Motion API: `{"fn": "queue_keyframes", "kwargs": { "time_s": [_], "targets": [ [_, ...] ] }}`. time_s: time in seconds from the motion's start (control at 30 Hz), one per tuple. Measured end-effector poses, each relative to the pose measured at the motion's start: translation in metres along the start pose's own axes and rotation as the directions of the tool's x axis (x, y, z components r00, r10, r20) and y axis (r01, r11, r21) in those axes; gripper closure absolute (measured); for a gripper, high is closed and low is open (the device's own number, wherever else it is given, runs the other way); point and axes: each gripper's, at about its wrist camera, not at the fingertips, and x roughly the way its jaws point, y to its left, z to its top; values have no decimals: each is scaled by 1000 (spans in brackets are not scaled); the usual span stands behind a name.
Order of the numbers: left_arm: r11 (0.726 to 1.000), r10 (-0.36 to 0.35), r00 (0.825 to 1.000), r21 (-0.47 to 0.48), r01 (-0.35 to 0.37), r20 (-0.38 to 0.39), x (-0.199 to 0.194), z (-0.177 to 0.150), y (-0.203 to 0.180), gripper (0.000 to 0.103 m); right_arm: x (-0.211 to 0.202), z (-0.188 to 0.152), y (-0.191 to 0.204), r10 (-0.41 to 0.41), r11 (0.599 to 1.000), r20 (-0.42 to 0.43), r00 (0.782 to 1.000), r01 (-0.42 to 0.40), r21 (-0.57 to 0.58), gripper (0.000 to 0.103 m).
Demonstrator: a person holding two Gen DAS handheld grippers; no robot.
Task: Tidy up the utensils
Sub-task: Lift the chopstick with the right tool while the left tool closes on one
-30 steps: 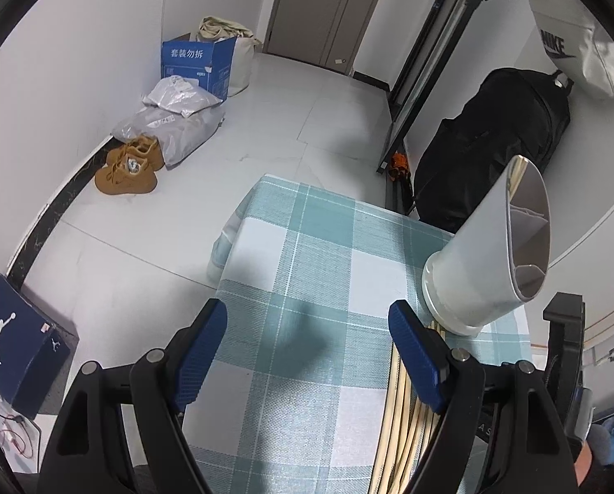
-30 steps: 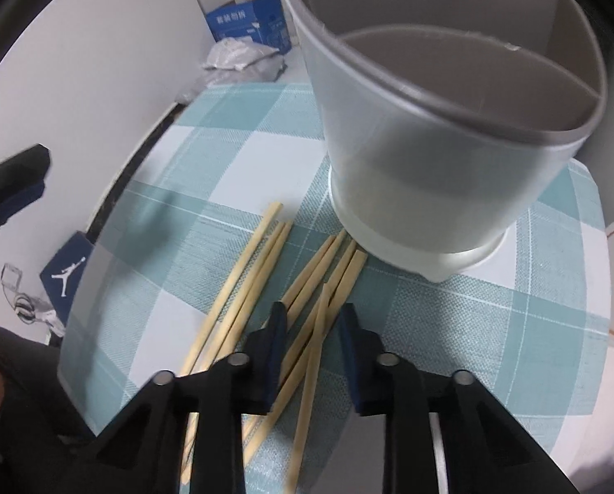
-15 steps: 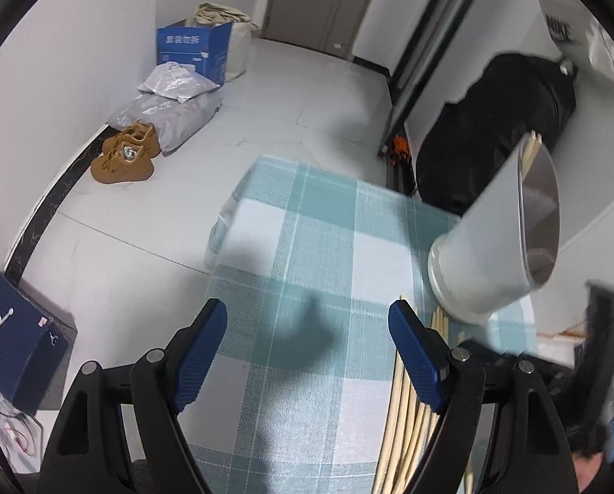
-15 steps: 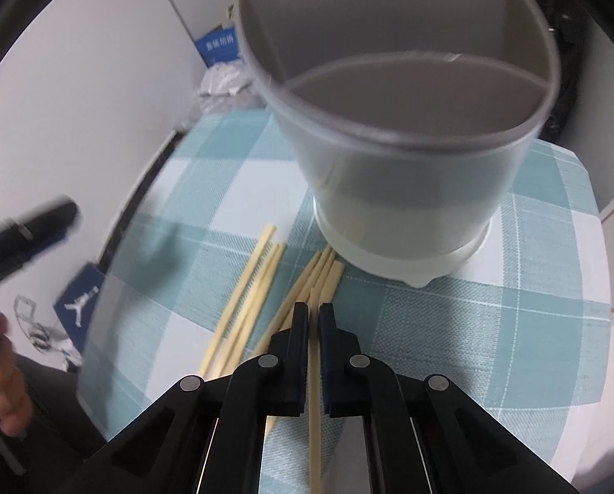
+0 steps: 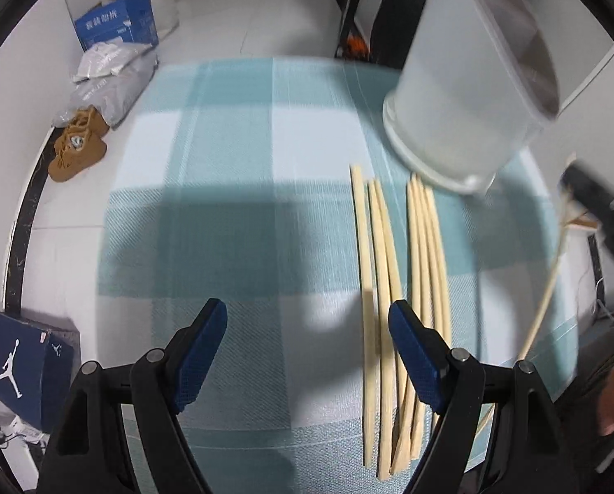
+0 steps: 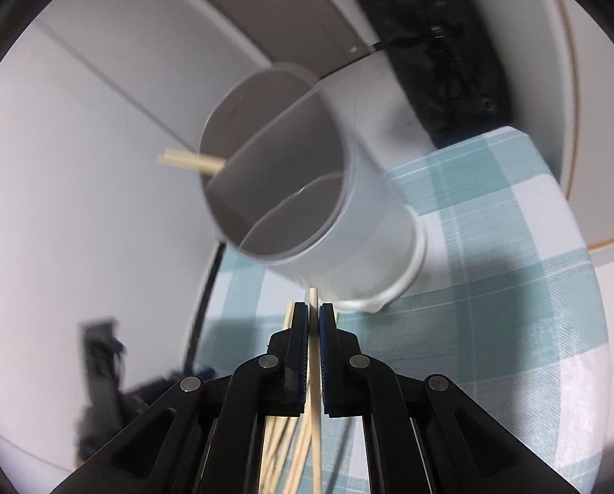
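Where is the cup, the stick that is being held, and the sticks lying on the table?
cup (image 6: pixel 373 230): right wrist view, outer side wall.
held stick (image 6: pixel 314 374): right wrist view, shaft between the closed fingers.
sticks on the table (image 5: pixel 383 255): left wrist view, middle of one shaft.

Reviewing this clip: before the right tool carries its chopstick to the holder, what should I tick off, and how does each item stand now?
1. Right tool shut on one chopstick: ok, a single stick sits between the pads.
2. Chopstick lifted off the cloth: ok, it hangs slanted in the air in the left view.
3. Holder upright, mouth free: ok, though motion blur softens it.
4. Compartment to use: cannot tell; two sticks already stand in the far one.
5. Left tool out of the way: ok, open and holding nothing.
6. Remaining chopsticks undisturbed: ok, they lie side by side on the cloth.
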Motion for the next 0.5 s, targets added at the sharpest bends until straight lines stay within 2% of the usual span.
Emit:
{"fn": "queue_keyframes", "kwargs": {
  "time_s": [0.2, 0.5],
  "targets": [
    [994, 98, 995, 43, -98, 0, -1, 1, -7, 26, -19, 2, -19, 20, 998, 68, 997, -25, 63, 99],
    [989, 148, 989, 27, -148, 4, 2, 7, -16, 26, -29, 8, -16, 38, 998, 95, 995, -42, 42, 99]
  ]
}}
